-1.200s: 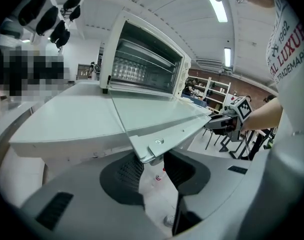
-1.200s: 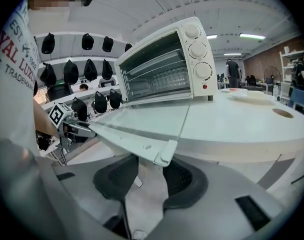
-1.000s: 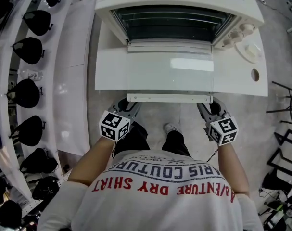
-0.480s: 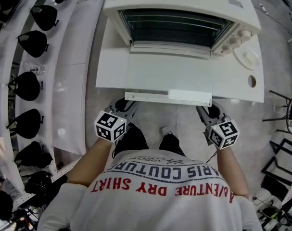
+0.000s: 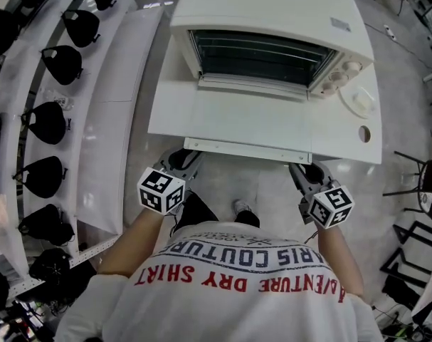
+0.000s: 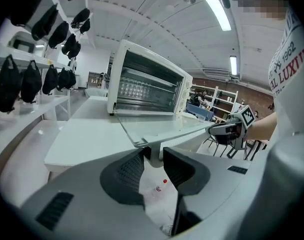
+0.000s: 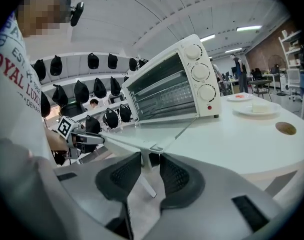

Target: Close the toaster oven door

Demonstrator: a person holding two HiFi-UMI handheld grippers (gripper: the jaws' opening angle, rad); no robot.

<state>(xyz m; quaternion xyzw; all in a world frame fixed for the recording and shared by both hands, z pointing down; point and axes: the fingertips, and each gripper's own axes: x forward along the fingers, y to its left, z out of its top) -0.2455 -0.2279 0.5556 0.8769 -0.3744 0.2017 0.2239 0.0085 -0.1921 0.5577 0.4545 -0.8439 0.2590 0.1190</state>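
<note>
The left tool (image 5: pixel 189 155) is clamping one end of the door handle (image 5: pixel 248 150), while the right tool (image 5: pixel 306 169) has just been closing its jaws on the other end. The glass door (image 5: pixel 237 116) of the toaster oven (image 5: pixel 272 6) is lying almost flat over the desk (image 5: pixel 347 137), so nearly the whole upward swing is waiting to be done.

Black items (image 5: pixel 46 123) line shelves (image 5: pixel 105 141) beside white table (image 5: pixel 340 130).

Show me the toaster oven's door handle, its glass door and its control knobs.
door handle (image 5: pixel 248 150): head view, middle of the white bar at the door's near edge.
glass door (image 5: pixel 248 116): head view, centre of the pane.
control knobs (image 7: pixel 199 72): right gripper view, face of the middle knob.
</note>
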